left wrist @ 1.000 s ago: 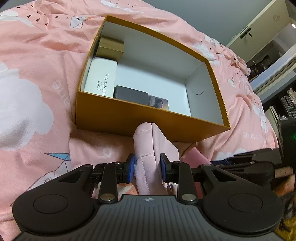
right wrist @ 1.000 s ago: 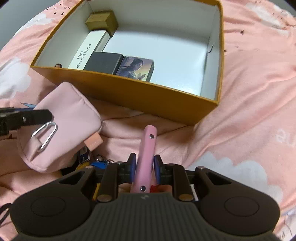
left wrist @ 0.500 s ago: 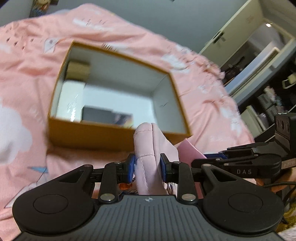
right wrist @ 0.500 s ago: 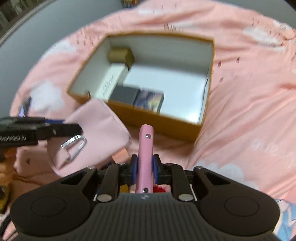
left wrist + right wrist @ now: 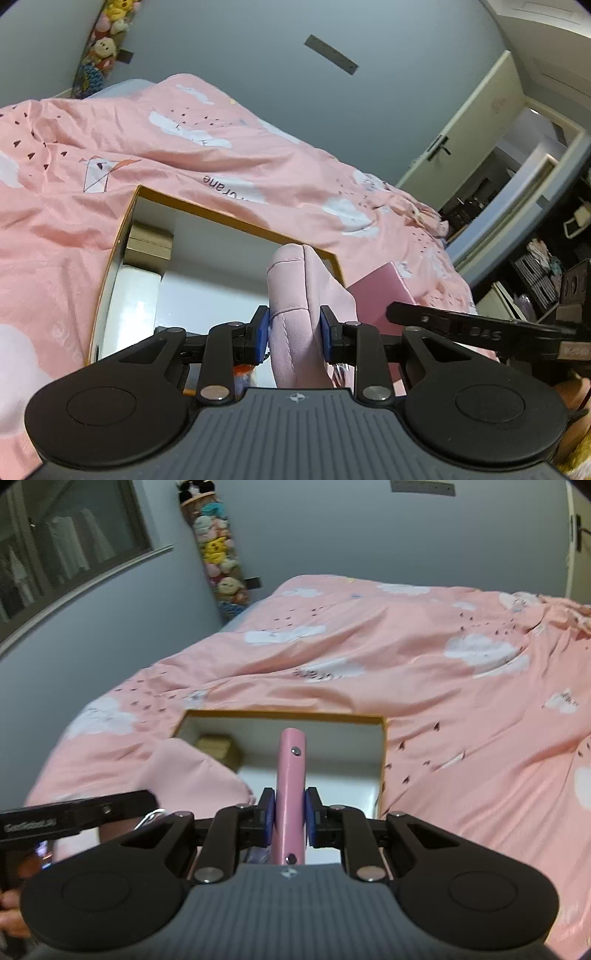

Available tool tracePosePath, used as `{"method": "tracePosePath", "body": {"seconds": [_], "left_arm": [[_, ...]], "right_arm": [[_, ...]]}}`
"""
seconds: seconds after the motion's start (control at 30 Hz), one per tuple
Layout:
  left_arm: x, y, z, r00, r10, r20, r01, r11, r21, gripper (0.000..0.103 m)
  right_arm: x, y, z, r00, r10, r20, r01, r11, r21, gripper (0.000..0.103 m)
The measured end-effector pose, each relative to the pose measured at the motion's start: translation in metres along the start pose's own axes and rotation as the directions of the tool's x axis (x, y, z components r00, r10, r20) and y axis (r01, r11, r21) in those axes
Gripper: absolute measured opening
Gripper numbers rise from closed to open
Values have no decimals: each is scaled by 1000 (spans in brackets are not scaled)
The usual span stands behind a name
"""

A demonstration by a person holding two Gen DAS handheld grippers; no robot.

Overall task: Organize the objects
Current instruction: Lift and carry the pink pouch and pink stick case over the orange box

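My left gripper (image 5: 294,332) is shut on a soft pink pouch (image 5: 306,295) and holds it in the air over the near side of the open orange box (image 5: 236,218). My right gripper (image 5: 290,819) is shut on a flat pink case (image 5: 291,775), held edge-on above the same box (image 5: 284,713). The pouch also shows at the left of the right wrist view (image 5: 195,775), and the pink case at the right of the left wrist view (image 5: 380,299). Inside the box lie a gold-brown small box (image 5: 149,243) and a white box (image 5: 133,306).
The box sits on a pink duvet (image 5: 461,686) with white clouds. A grey wall and a hanging column of plush toys (image 5: 221,565) are behind the bed. A door (image 5: 469,136) and shelves stand at the right.
Both grippers have risen and tilted up with their loads, moving forward over the box. The box now appears lower and smaller, and the wall fills the upper view.
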State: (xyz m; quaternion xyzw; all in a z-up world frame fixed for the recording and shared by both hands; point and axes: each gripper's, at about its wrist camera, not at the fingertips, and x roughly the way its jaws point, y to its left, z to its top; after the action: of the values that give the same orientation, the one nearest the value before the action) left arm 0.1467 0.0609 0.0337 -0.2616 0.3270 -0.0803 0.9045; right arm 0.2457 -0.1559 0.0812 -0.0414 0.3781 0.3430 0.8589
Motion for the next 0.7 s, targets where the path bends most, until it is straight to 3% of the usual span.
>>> {"method": "tracePosePath", "body": {"seconds": [0.13, 0.3, 0.7], "left_arm": [[20, 15, 0, 999, 43, -8, -43, 999, -17, 31], [32, 31, -2, 997, 68, -30, -69, 997, -38, 31], [54, 51, -2, 994, 66, -86, -72, 995, -69, 31]], "right_arm": [[48, 0, -4, 996, -75, -50, 75, 997, -4, 18], [91, -5, -19, 986, -112, -128, 114, 993, 15, 18], [131, -19, -41, 964, -52, -261, 92, 985, 143, 18]]}}
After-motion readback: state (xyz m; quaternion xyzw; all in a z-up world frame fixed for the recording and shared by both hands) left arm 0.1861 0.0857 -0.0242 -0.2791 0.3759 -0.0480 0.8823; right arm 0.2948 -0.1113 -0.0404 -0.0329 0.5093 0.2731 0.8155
